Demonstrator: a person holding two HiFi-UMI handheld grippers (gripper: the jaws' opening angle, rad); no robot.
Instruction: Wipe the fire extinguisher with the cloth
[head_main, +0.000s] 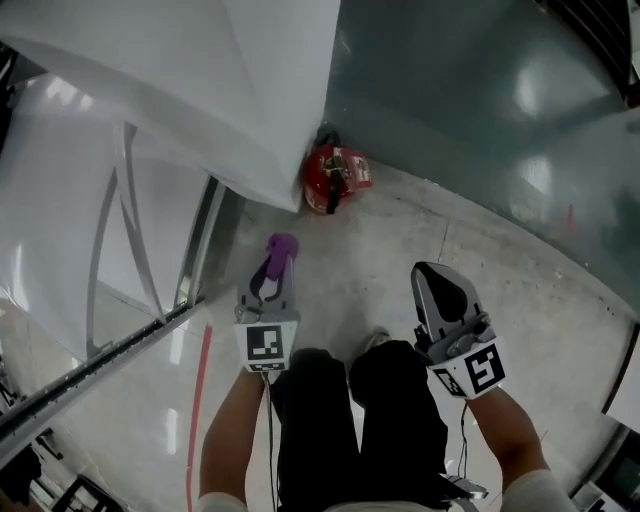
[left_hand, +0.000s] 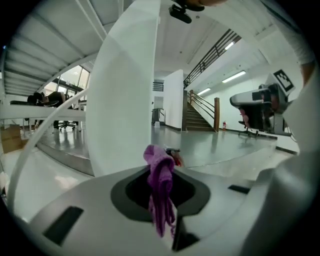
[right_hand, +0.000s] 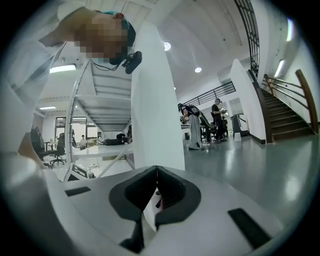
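The fire extinguisher (head_main: 335, 178) is a red cylinder with a black fitting. It sits on the floor (head_main: 400, 260) ahead of both grippers, closer to the left gripper's line, at the foot of a white column (head_main: 270, 90). The cloth (head_main: 281, 248) is a soft, crumpled purple textile. The left gripper (head_main: 276, 262) is clamped on it, with a loose end hanging below the jaws; cloth and extinguisher are apart. The right gripper (head_main: 434, 275) has its jaws together with nothing between them. The column's smooth, flat face rises ahead and to the left of the left gripper, its lower corner just beside the extinguisher. A glossy grey-green wall (head_main: 480, 110) stands beyond the right gripper. The floor is pale and polished, with seams.
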